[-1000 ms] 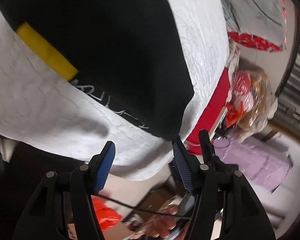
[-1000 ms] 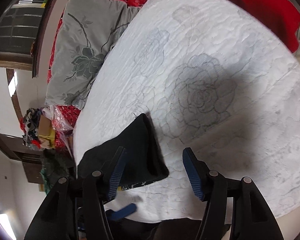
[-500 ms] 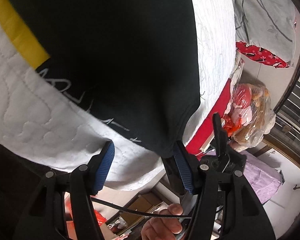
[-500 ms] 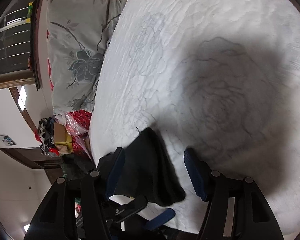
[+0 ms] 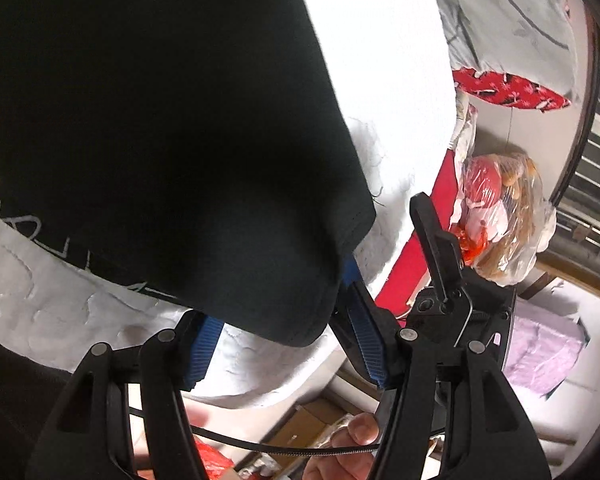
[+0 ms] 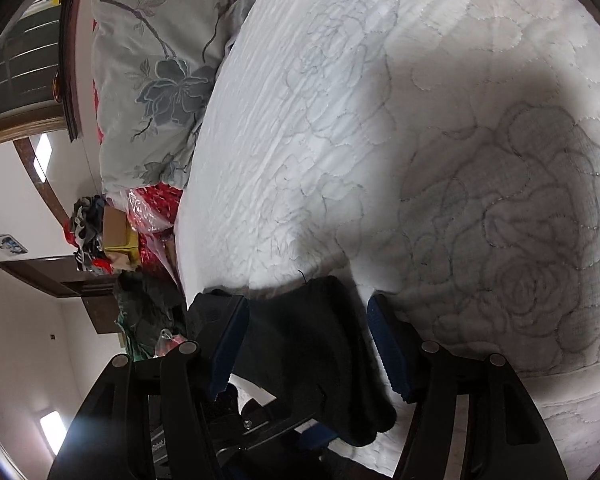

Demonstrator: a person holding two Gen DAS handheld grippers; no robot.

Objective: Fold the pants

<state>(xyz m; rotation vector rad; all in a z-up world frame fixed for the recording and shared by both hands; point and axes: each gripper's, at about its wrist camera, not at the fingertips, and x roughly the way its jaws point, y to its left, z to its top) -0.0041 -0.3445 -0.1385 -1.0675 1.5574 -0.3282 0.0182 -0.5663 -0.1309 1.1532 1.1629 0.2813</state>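
Note:
Black pants (image 5: 160,128) with a yellow patch and white lettering lie on a white quilted bedspread (image 5: 380,40). My left gripper (image 5: 278,320) is open, its blue pads on either side of the pants' near corner, which hangs over the bed edge. In the right wrist view the same black corner (image 6: 312,340) lies between the open pads of my right gripper (image 6: 306,320). The left gripper's black frame (image 6: 260,420) shows just below it.
A grey floral pillow (image 6: 152,72) lies at the head of the bed. A red sheet edge (image 5: 416,248) and a clear bag of items (image 5: 500,216) are beside the bed. Clutter and boxes (image 6: 108,240) stand on the far side.
Both grippers have moved in closer to the pants' corner. The black cloth now reaches between the pads of each gripper. Both stay open.

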